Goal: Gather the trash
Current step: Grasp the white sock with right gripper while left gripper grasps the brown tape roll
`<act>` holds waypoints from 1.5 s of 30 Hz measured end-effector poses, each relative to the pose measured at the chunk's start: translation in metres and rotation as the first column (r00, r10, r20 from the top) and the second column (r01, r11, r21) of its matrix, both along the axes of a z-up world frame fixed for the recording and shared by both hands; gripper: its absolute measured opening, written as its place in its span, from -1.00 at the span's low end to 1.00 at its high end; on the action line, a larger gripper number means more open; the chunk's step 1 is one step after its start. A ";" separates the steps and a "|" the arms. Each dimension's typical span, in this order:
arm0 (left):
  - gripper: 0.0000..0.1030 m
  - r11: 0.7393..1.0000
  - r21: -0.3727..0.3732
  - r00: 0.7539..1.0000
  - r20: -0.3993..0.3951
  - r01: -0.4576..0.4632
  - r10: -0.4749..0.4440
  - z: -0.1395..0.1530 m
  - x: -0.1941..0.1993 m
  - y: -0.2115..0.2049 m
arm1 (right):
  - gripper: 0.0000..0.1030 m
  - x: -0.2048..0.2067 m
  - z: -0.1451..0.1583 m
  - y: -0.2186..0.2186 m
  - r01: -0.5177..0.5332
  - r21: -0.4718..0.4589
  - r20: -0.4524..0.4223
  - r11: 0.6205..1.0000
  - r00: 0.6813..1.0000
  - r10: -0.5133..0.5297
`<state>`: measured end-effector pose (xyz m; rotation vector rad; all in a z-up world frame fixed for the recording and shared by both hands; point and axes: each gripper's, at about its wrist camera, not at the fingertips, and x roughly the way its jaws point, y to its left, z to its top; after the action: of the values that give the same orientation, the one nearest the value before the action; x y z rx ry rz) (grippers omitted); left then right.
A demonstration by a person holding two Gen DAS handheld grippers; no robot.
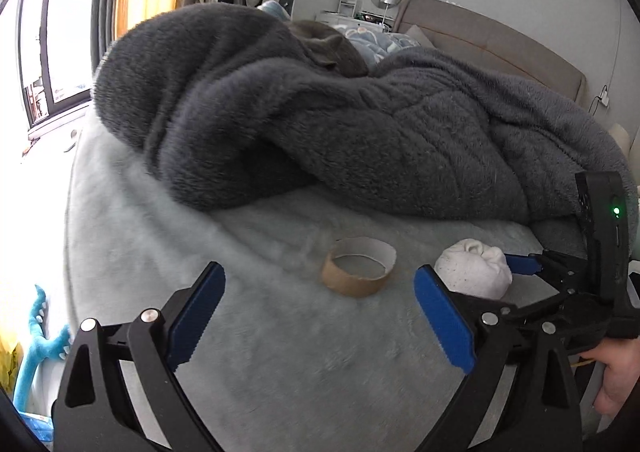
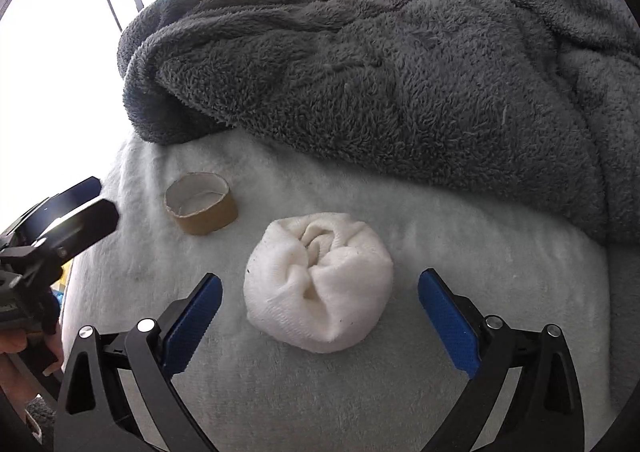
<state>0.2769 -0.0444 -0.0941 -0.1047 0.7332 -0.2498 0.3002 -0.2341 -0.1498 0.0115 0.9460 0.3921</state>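
Note:
A short brown cardboard tape core (image 1: 359, 266) stands on the pale fluffy bed cover (image 1: 248, 332), just beyond and between my open left gripper's (image 1: 320, 312) blue pads. A white balled-up cloth wad (image 2: 320, 284) lies to its right, also in the left wrist view (image 1: 476, 268). My right gripper (image 2: 320, 316) is open and empty, its pads on either side of the wad's near half. The core also shows in the right wrist view (image 2: 201, 208), with the left gripper's fingers (image 2: 80, 220) beside it.
A heaped dark grey fleece blanket (image 1: 360, 124) covers the bed behind both items. A grey cat (image 1: 332, 48) lies on it. A window (image 1: 52, 52) is at the left, a headboard (image 1: 500, 40) at the back right, and a blue plush toy (image 1: 40, 336) beside the bed.

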 end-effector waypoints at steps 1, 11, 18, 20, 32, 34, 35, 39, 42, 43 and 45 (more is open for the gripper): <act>0.88 1.000 -0.001 1.000 -0.002 0.001 -0.001 -0.001 0.001 -0.002 | 0.73 0.000 0.000 0.000 -0.008 0.002 0.002 1.000 1.000 0.008; 0.88 1.000 -0.001 0.999 -0.037 0.008 -0.008 -0.015 0.016 -0.026 | 0.14 0.001 0.001 0.000 -0.028 0.026 0.012 0.999 1.000 0.027; 0.87 1.000 -0.004 0.999 -0.050 0.006 -0.006 -0.021 0.025 -0.034 | 0.14 -0.010 0.008 -0.020 -0.011 0.058 0.033 0.998 0.999 0.009; 0.86 1.000 -0.001 0.999 -0.051 0.006 -0.006 -0.022 0.027 -0.037 | 0.14 -0.012 0.009 -0.023 -0.010 0.064 0.031 0.998 0.999 0.008; 0.36 0.997 0.070 0.996 -0.082 0.026 -0.020 -0.036 0.045 -0.062 | 0.14 -0.010 0.017 -0.033 0.013 0.111 0.019 0.994 1.000 -0.015; 0.23 0.998 0.064 0.996 -0.085 0.019 -0.013 -0.037 0.047 -0.062 | 0.14 -0.010 0.020 -0.035 0.030 0.133 0.016 0.991 0.999 -0.033; 0.13 0.998 0.058 0.996 -0.087 0.016 -0.011 -0.038 0.048 -0.062 | 0.14 -0.011 0.022 -0.036 0.042 0.148 0.016 0.988 0.999 -0.044; 0.13 0.999 0.052 0.997 -0.070 0.011 -0.008 -0.035 0.045 -0.061 | 0.14 -0.016 0.030 -0.038 0.062 0.176 0.014 0.982 0.998 -0.066; 0.13 0.999 0.046 0.999 -0.041 0.024 -0.023 -0.029 0.037 -0.060 | 0.14 -0.022 0.037 -0.043 0.080 0.202 0.020 0.976 0.996 -0.086; 0.13 0.999 0.044 0.999 -0.030 0.026 -0.025 -0.026 0.033 -0.060 | 0.14 -0.024 0.038 -0.045 0.086 0.209 0.021 0.974 0.995 -0.093; 0.13 0.999 0.039 1.000 -0.015 0.025 -0.024 -0.022 0.026 -0.059 | 0.14 -0.029 0.042 -0.047 0.102 0.222 0.019 0.970 0.994 -0.109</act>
<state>0.3030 -0.1035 -0.1164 -0.0606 0.7540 -0.2584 0.2716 -0.2815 -0.1082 0.2570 0.8634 0.3959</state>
